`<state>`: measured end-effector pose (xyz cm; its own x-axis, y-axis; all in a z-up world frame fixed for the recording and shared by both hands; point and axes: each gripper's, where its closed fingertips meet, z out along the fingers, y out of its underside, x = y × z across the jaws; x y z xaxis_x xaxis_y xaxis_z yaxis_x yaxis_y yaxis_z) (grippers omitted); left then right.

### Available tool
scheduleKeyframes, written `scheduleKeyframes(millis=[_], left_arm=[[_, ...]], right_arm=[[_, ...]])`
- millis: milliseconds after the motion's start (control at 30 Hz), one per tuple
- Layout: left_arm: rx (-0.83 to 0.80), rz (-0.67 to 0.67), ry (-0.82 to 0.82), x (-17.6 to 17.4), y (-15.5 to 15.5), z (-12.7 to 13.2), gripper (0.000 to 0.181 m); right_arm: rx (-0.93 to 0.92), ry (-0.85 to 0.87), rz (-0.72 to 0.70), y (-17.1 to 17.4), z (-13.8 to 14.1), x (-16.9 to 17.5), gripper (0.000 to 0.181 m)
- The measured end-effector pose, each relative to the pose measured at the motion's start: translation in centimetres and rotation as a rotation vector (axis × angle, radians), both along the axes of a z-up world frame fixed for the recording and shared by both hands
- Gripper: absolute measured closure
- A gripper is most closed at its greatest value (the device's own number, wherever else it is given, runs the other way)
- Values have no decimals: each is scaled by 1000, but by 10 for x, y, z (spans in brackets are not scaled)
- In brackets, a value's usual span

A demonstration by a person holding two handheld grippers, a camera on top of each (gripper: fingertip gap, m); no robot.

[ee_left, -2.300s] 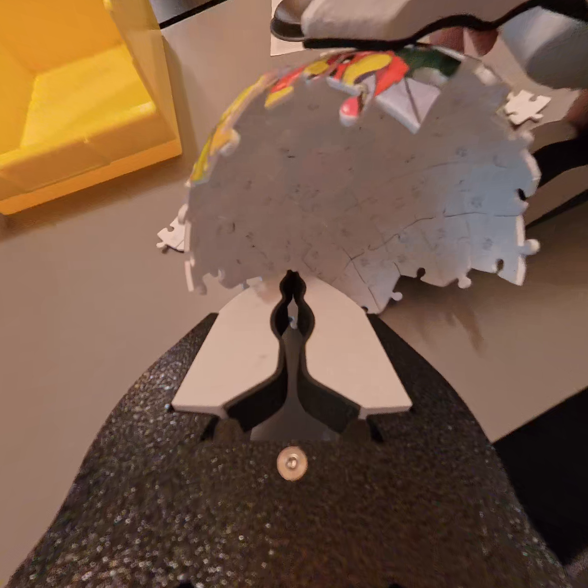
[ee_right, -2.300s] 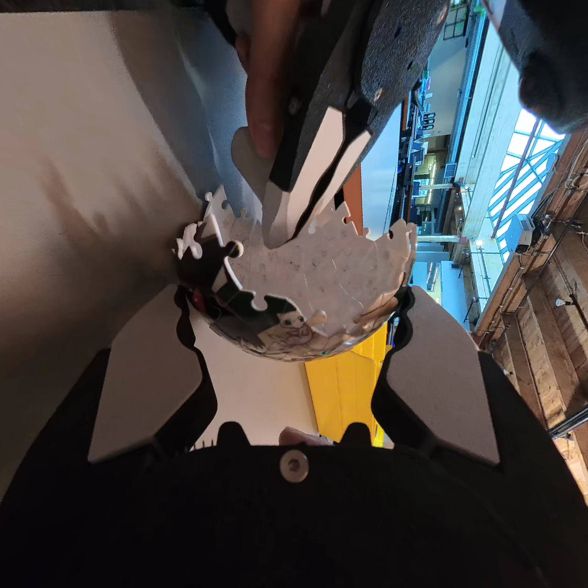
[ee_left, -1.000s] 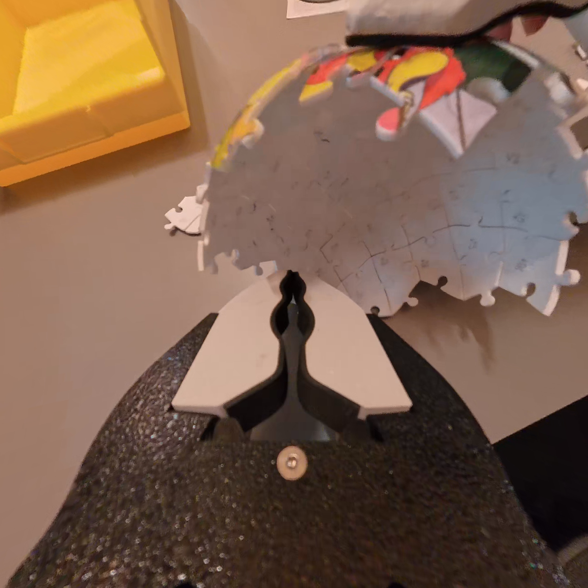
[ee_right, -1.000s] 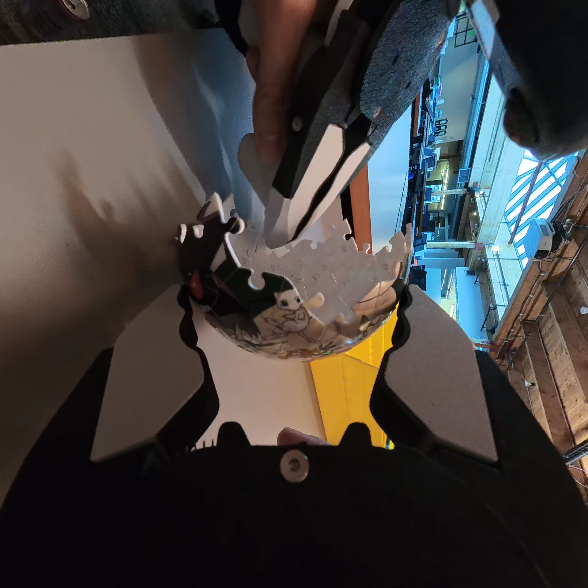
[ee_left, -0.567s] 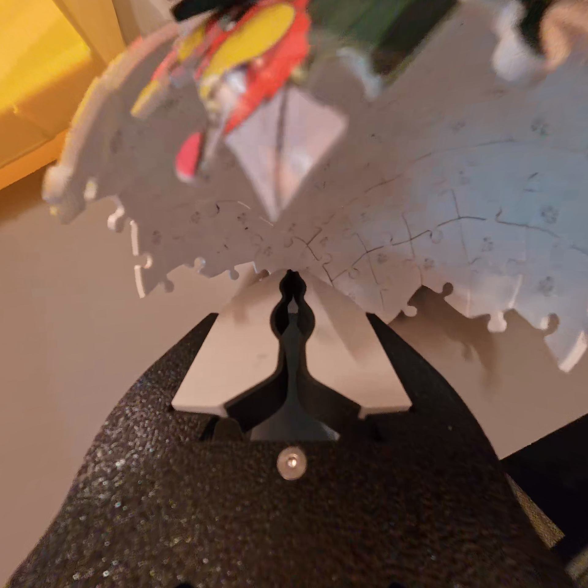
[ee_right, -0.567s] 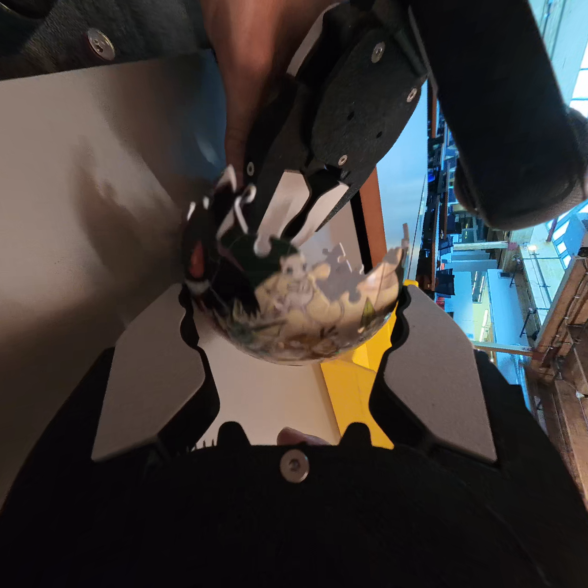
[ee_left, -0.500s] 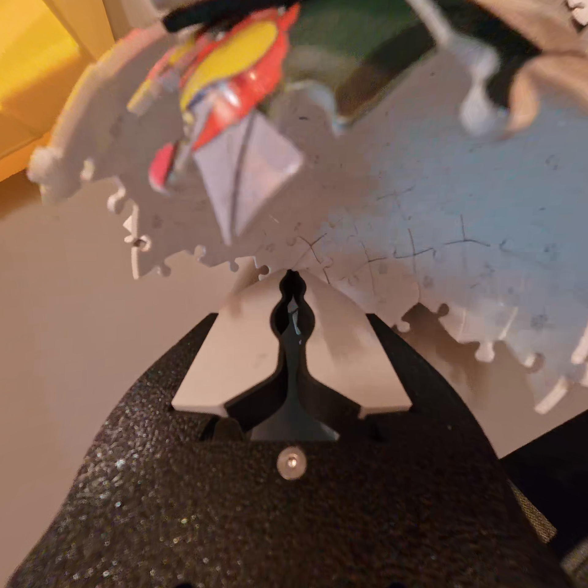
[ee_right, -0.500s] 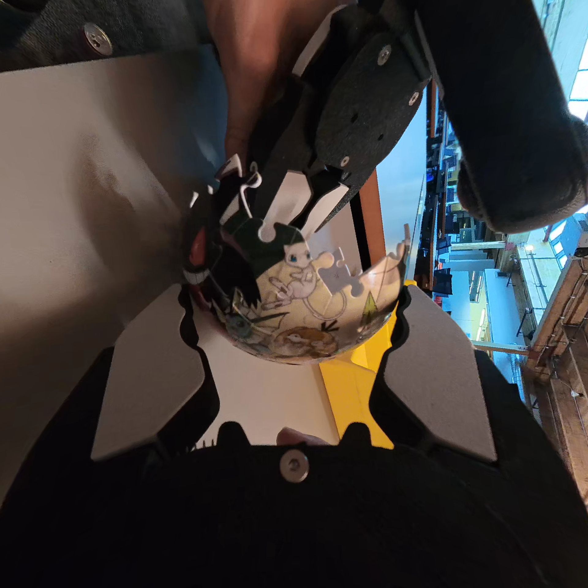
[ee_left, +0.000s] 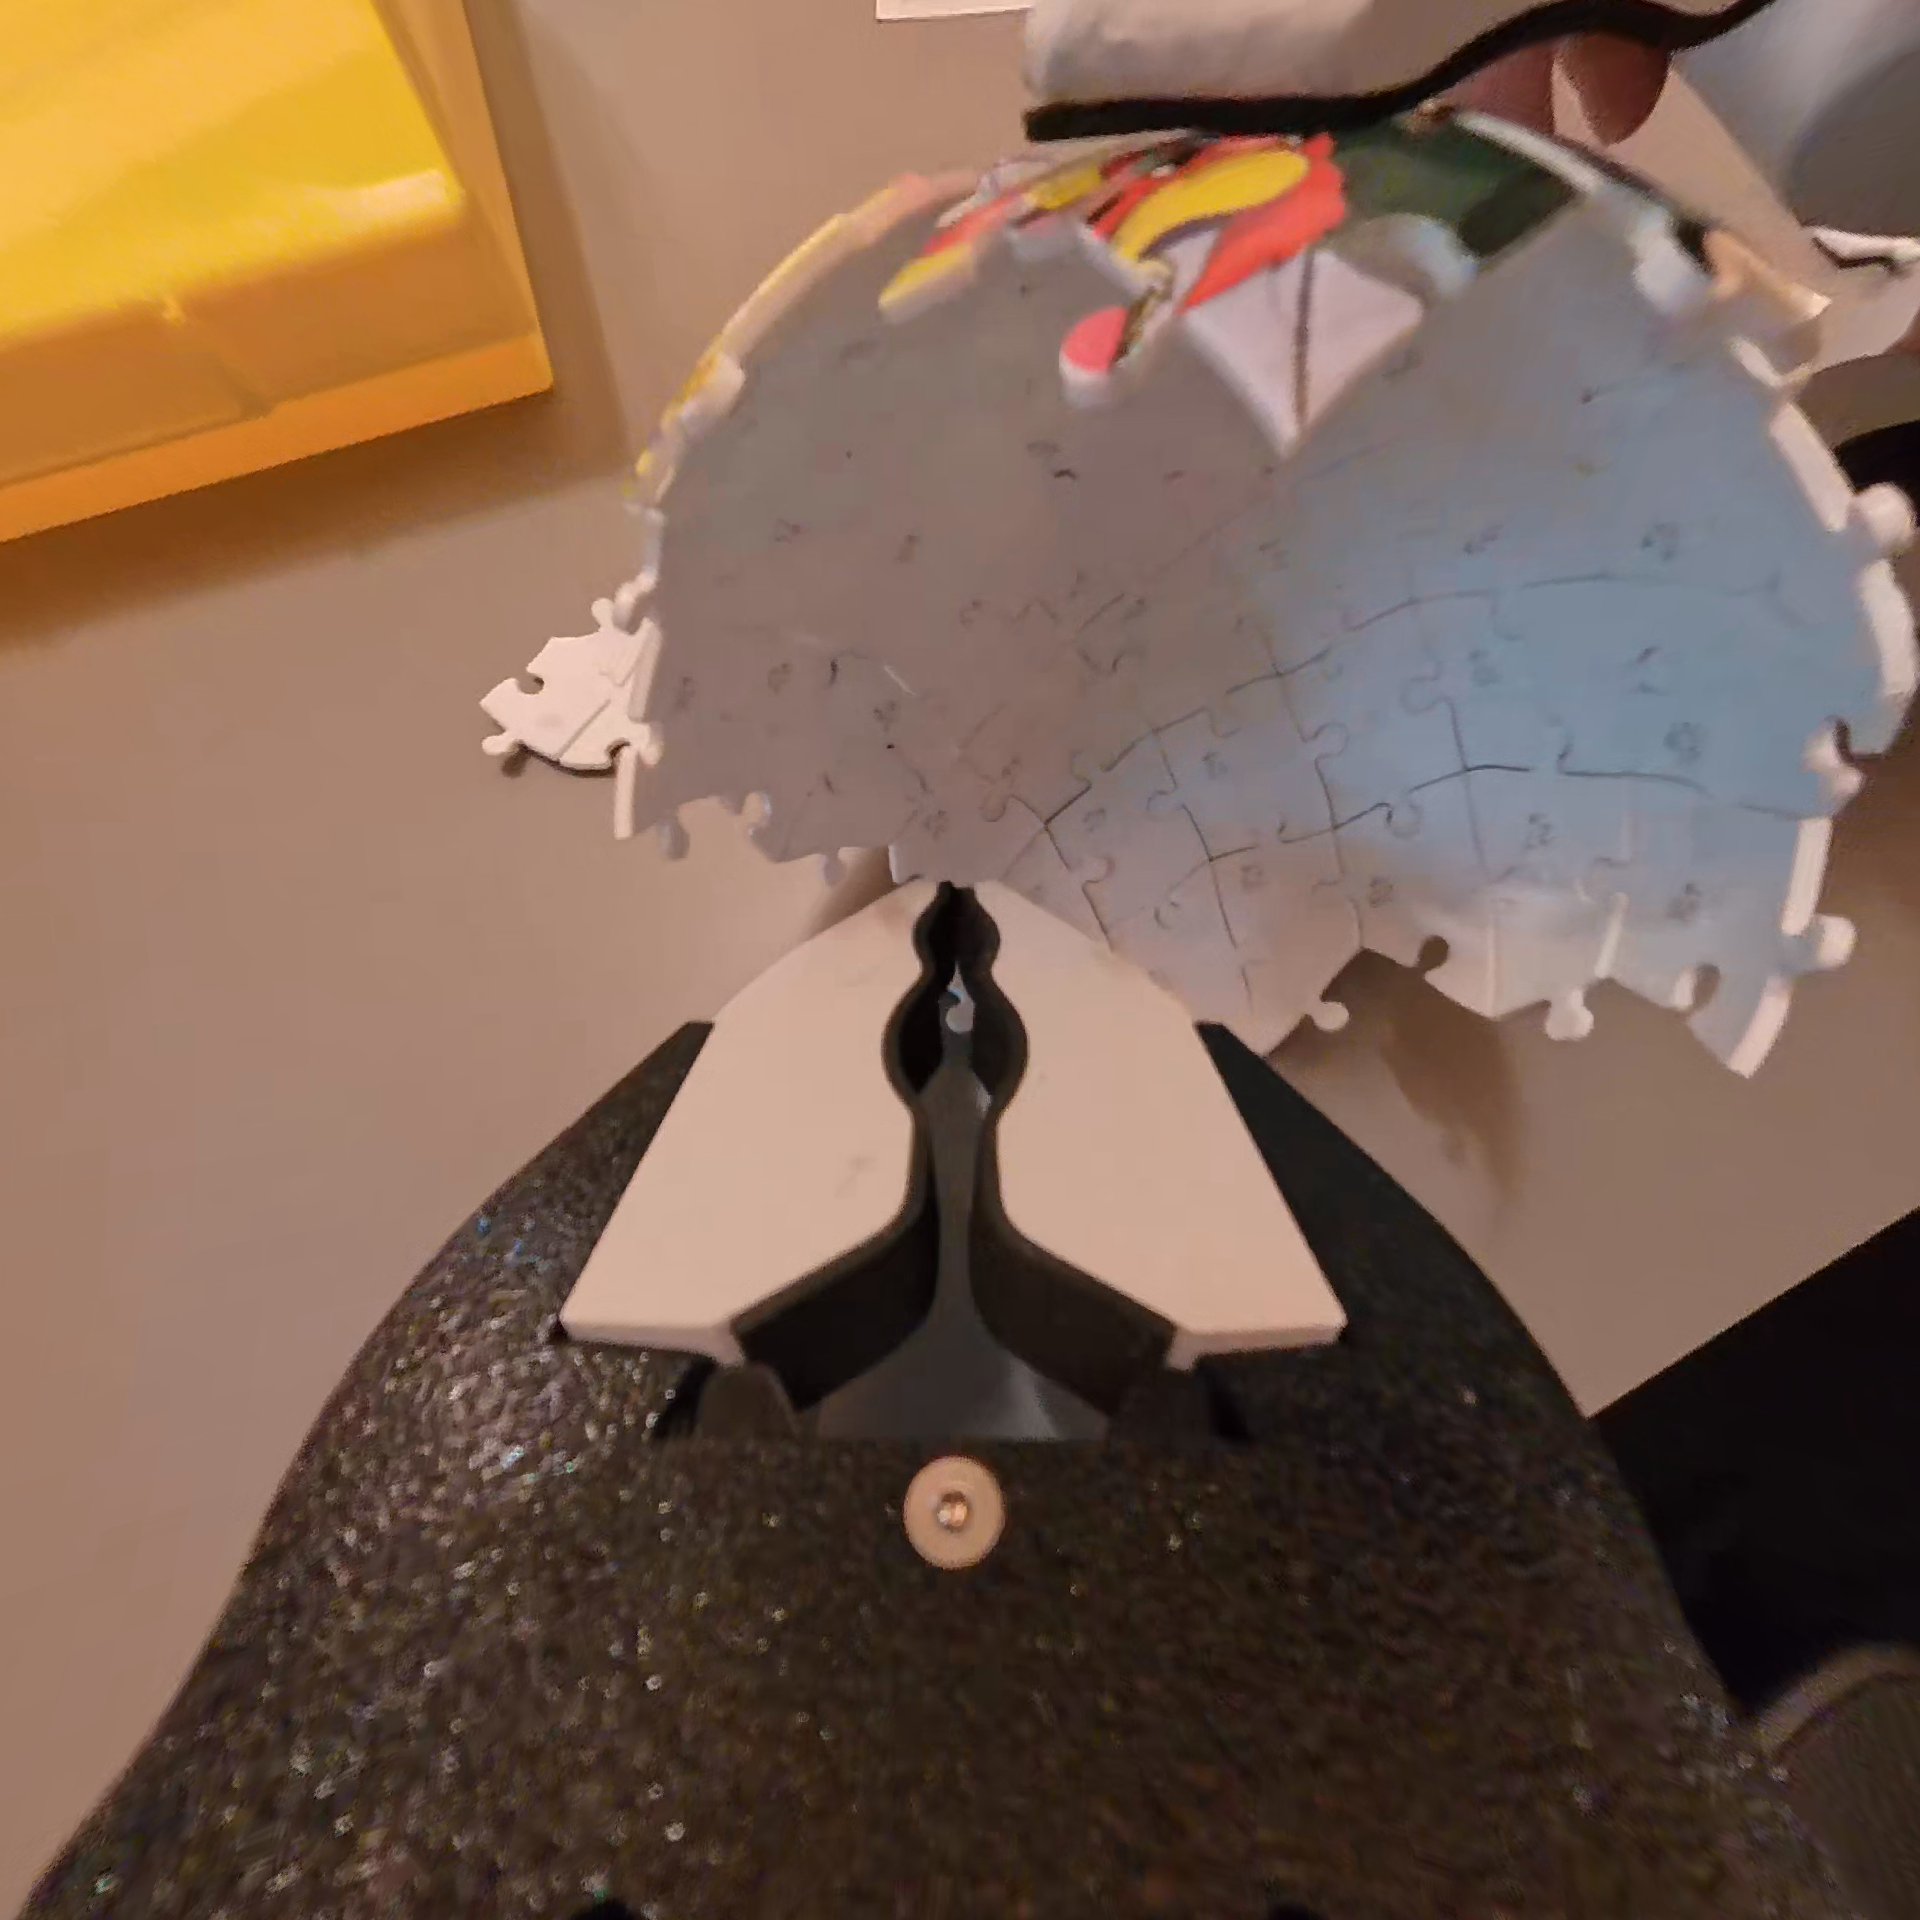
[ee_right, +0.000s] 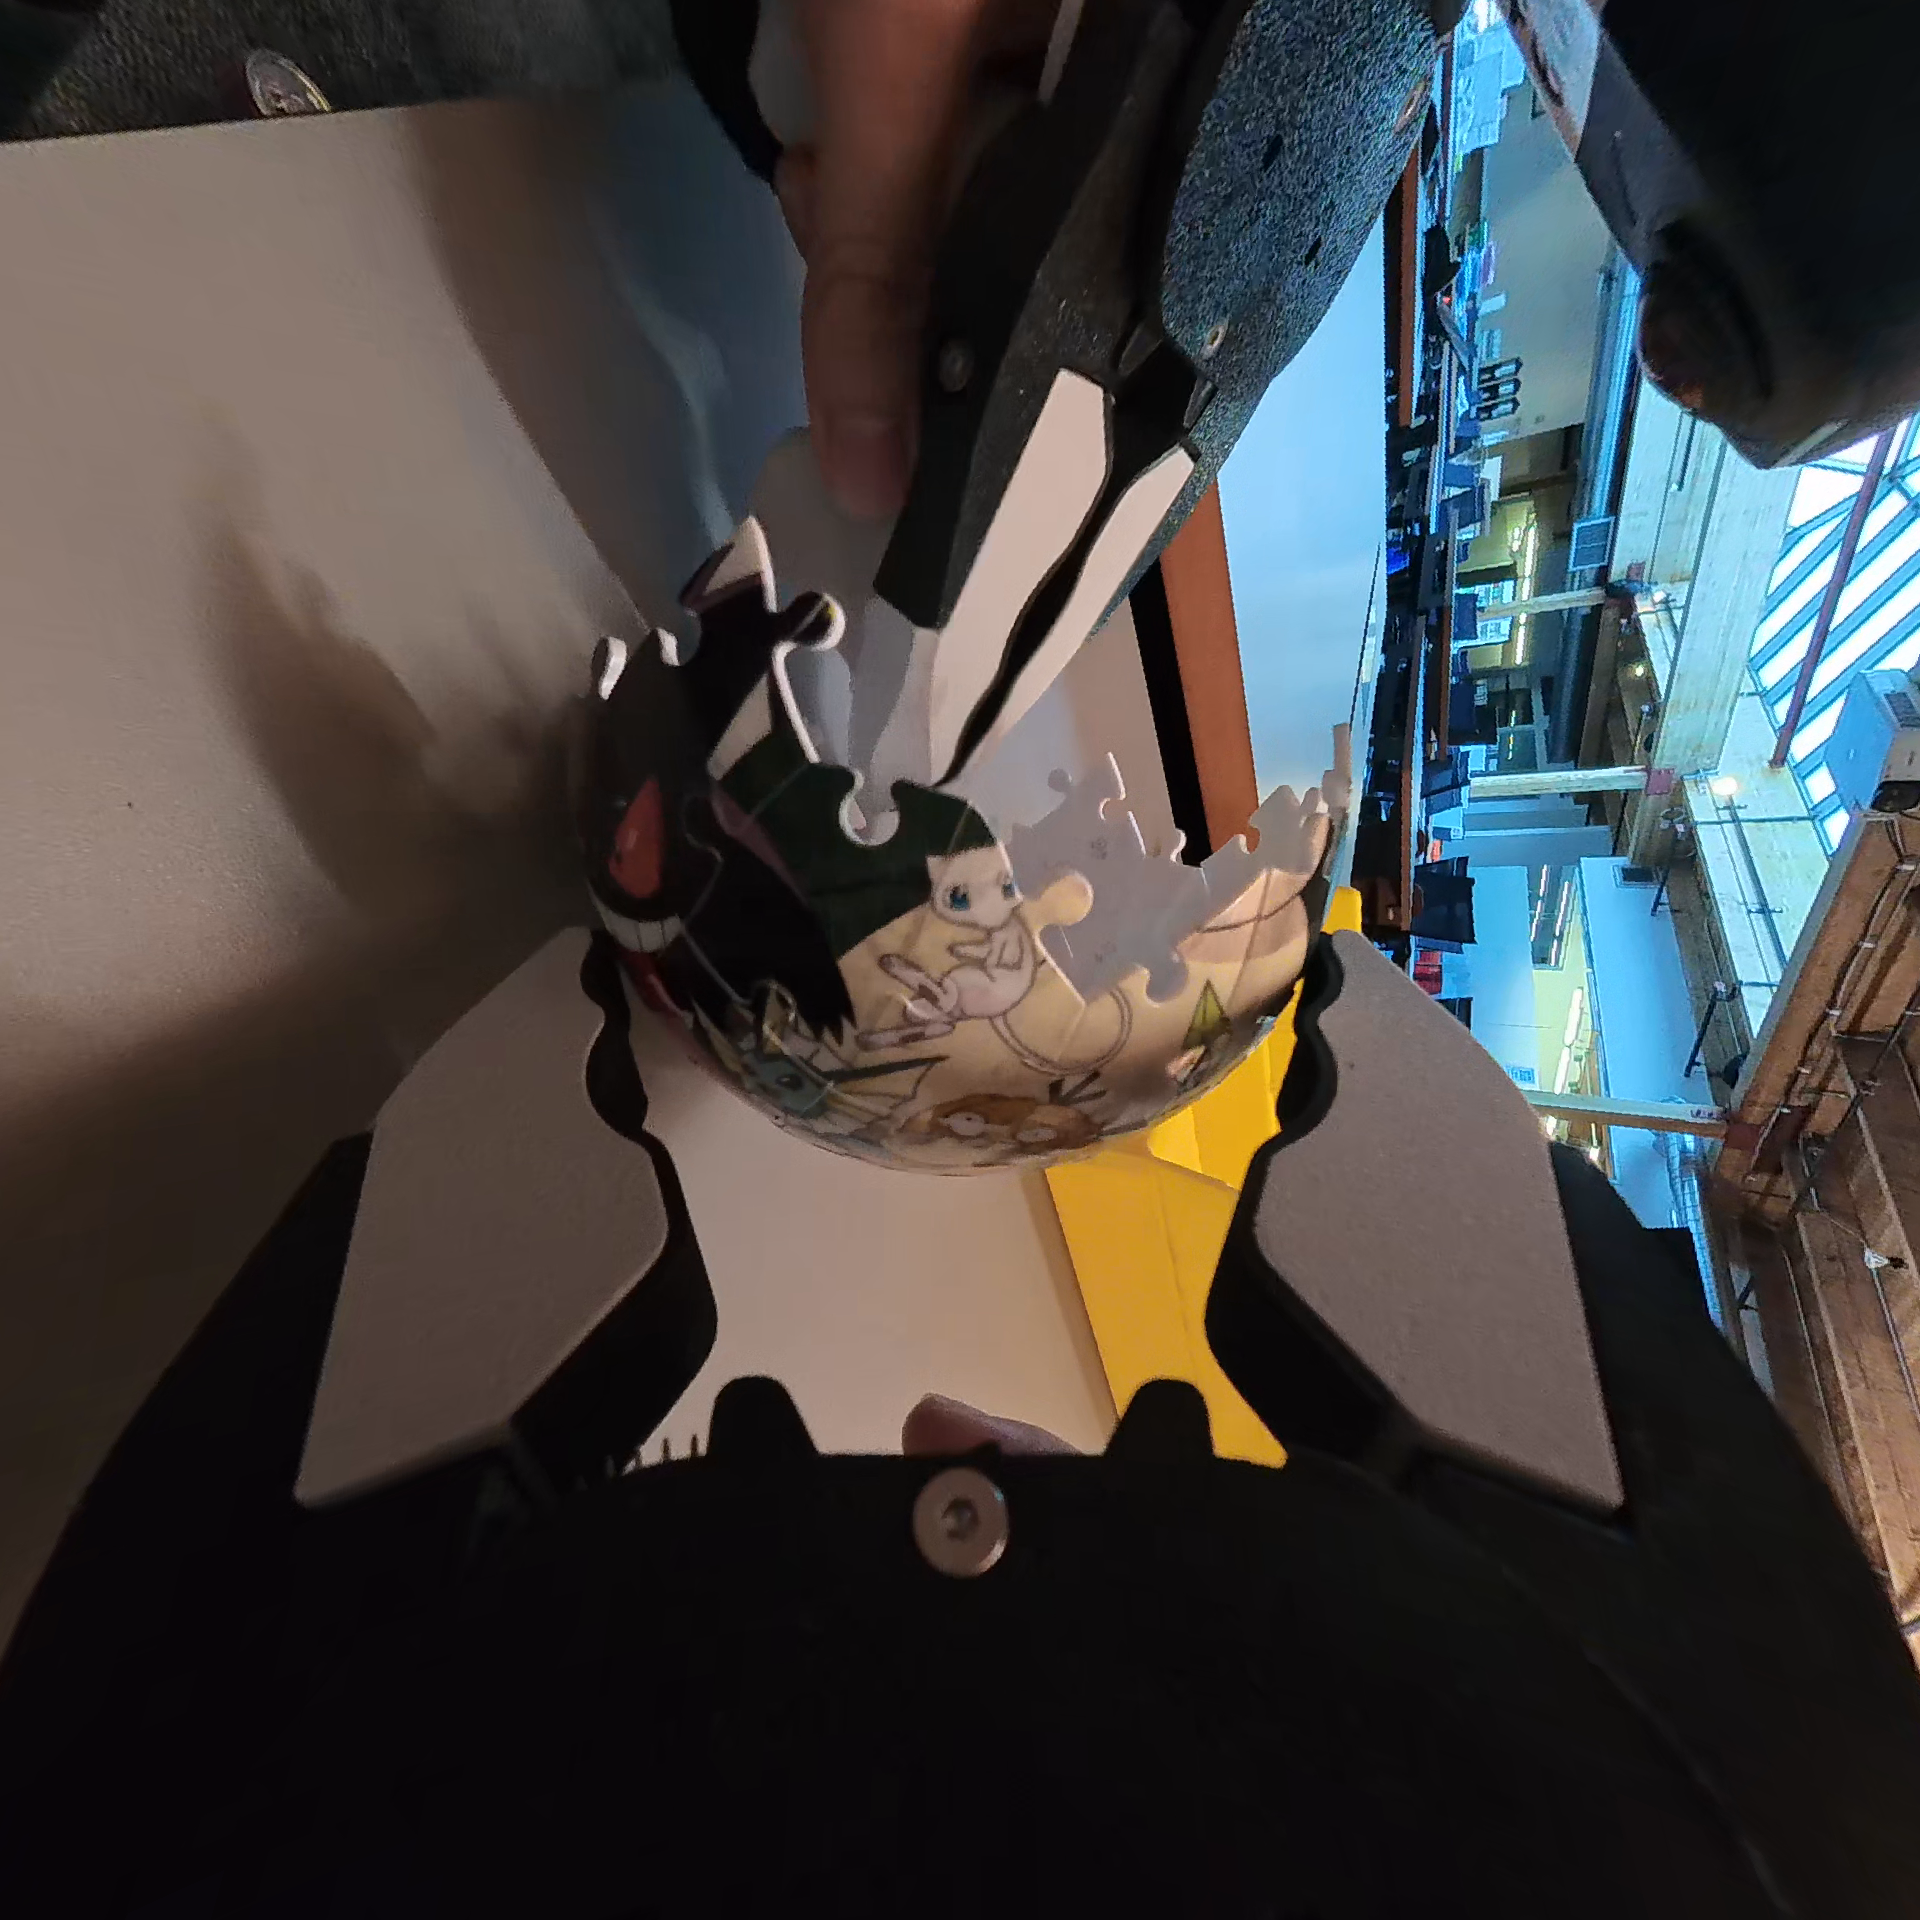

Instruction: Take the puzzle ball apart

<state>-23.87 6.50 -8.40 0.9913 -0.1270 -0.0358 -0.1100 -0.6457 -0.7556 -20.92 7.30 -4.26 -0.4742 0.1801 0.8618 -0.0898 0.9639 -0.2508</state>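
A: Where's the puzzle ball (ee_right: 966, 997) now?

B: Up off the table, cradled between the two fingers of the right gripper (ee_right: 961, 1049), which grip it on opposite sides. What they hold is a bowl-shaped part of it with a jagged rim, printed cartoon figures outside, plain white inside.

A: And the left gripper (ee_left: 951, 899)?

B: Its fingers are pressed together on the shell's toothed edge. In the right wrist view its tips sit right at a rim piece, pinching it as far as I can tell.

A: So how much is done?

B: I'd judge roughly half. The upper part of the sphere is gone, and a loose white piece (ee_left: 566, 712) lies on the grey table (ee_left: 260, 987) just behind the shell. The remaining bowl is interlocked, many pieces in all.

A: What's left, then?

B: Peeling the rim pieces off one at a time. The yellow bin (ee_left: 229, 239) sits near on the table; whether any pieces are inside I can't see.
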Motion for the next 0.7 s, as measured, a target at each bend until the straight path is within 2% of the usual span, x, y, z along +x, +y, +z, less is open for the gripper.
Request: scheduleKeyframes(millis=[367, 633, 700], left_arm=[[-75, -55, 16, 7, -14, -8, 181], [-7, -14, 19, -1, -14, 5, 181], [40, 40, 31, -10, -13, 13, 181]], right_arm=[[-21, 0, -23, 10, -2, 1, 59], [-148, -21, -49, 19, -6, 6, 57], [-208, -27, -57, 22, -7, 8, 57]])
